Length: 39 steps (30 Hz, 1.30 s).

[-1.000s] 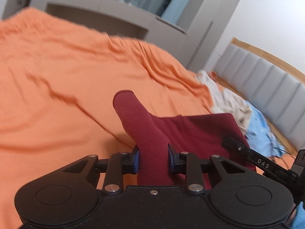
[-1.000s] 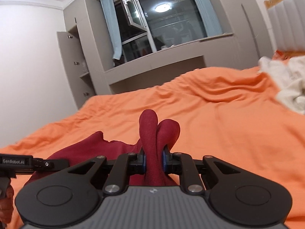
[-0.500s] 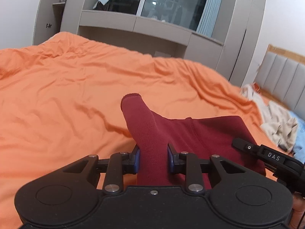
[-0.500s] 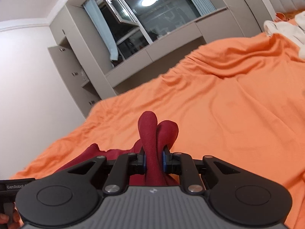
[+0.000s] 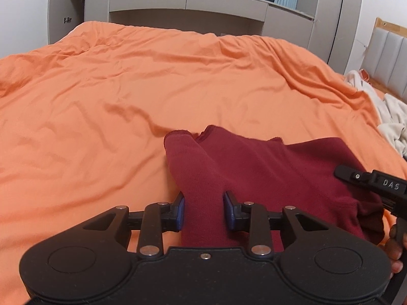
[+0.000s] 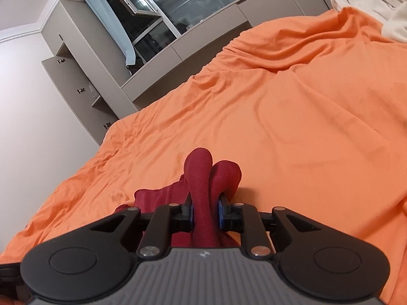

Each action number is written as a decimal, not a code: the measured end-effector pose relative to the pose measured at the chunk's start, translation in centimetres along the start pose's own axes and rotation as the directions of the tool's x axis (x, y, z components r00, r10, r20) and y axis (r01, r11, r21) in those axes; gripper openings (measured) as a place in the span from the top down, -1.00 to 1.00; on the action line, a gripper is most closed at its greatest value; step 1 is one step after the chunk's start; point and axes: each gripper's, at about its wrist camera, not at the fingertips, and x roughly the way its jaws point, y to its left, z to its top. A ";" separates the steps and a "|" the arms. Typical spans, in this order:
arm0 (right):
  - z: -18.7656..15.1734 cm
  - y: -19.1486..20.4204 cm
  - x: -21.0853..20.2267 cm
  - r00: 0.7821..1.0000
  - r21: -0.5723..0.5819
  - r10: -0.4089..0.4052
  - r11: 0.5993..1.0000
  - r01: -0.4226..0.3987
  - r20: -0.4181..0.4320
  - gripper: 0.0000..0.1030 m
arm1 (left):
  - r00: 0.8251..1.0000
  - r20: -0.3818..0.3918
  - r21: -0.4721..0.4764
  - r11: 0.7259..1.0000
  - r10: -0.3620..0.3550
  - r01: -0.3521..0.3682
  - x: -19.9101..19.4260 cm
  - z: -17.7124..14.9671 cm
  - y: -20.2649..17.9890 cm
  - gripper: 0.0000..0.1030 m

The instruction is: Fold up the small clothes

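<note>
A dark red knit garment (image 5: pixel 267 167) lies spread on the orange bed cover (image 5: pixel 127 89). My left gripper (image 5: pixel 202 203) pinches a rolled strip of it whose cuff end sticks out ahead; the jaws are opening, with cloth still filling the gap against both pads. In the right wrist view my right gripper (image 6: pixel 205 208) grips two bunched folds of the same garment (image 6: pixel 152 198), its jaws also opening while the pads still touch the cloth. The right gripper's black finger (image 5: pixel 368 183) shows at the garment's right edge in the left wrist view.
A heap of cream and white clothes (image 5: pixel 391 122) lies at the right by the padded headboard (image 5: pixel 389 50), also seen as pale clothes (image 6: pixel 368 7). Grey cabinets and a dark window (image 5: pixel 203 7) stand beyond the bed's far edge.
Both grippers have come down toward the bed with the garment, which now rests flatter on the cover. The right wrist view has rolled and tilted. The grips still hold cloth.
</note>
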 end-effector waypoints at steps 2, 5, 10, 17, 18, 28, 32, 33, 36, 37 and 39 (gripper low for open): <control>0.1 0.0 0.1 1.000 0.007 -0.004 1.000 0.004 -0.005 0.57 | 1.000 -0.005 0.000 1.000 0.007 -0.007 0.2 -0.1 0.0 0.31; 0.0 0.0 0.1 1.000 0.007 -0.010 1.000 0.010 -0.009 0.52 | 1.000 -0.010 0.003 1.000 0.015 -0.015 0.4 -0.1 -0.2 0.28; -0.2 0.0 -0.1 0.999 0.013 -0.032 0.999 0.032 -0.013 0.36 | 1.000 -0.015 0.004 1.000 0.022 -0.022 0.5 -0.1 -0.3 0.21; -0.2 0.5 -0.8 0.997 -0.013 -0.076 0.997 0.076 0.000 -0.30 | 0.998 -0.035 -0.036 0.998 0.045 -0.046 0.5 -0.1 0.3 -0.33; -0.1 0.5 -0.9 0.997 -0.018 -0.082 0.996 0.082 0.001 -0.35 | 0.998 -0.039 -0.048 0.998 0.043 -0.045 0.4 -0.1 0.5 -0.39; -0.4 4.6 -3.9 0.986 -0.207 -0.157 0.964 0.165 0.055 -1.00 | 0.999 -0.031 -0.153 0.987 0.037 -0.042 -1.2 -0.2 2.5 -0.91; -1.5 7.4 -5.2 0.985 -0.322 -0.160 0.931 0.172 0.063 -1.00 | 0.998 -0.017 -0.121 0.991 0.055 -0.056 -2.3 -0.6 2.4 -0.93; -1.9 8.1 -5.5 0.985 -0.350 -0.160 0.921 0.172 0.063 -1.00 | 0.999 -0.014 -0.110 0.993 0.051 -0.052 -2.7 -0.9 2.4 -0.93; -3.1 10.1 -6.3 0.983 -0.432 -0.164 0.883 0.184 0.082 -1.00 | 0.999 -0.002 -0.085 0.995 0.048 -0.048 -3.8 -1.9 2.6 -0.98; -3.6 10.7 -6.5 0.982 -0.456 -0.168 0.870 0.189 0.087 -1.00 | 0.999 0.000 -0.081 0.996 0.047 -0.046 -4.1 -2.3 2.6 -0.98; -4.4 11.7 -6.8 0.981 -0.487 -0.171 0.852 0.192 0.087 -1.00 | 0.999 0.003 -0.075 0.997 0.034 -0.034 -4.7 -2.8 2.8 -0.98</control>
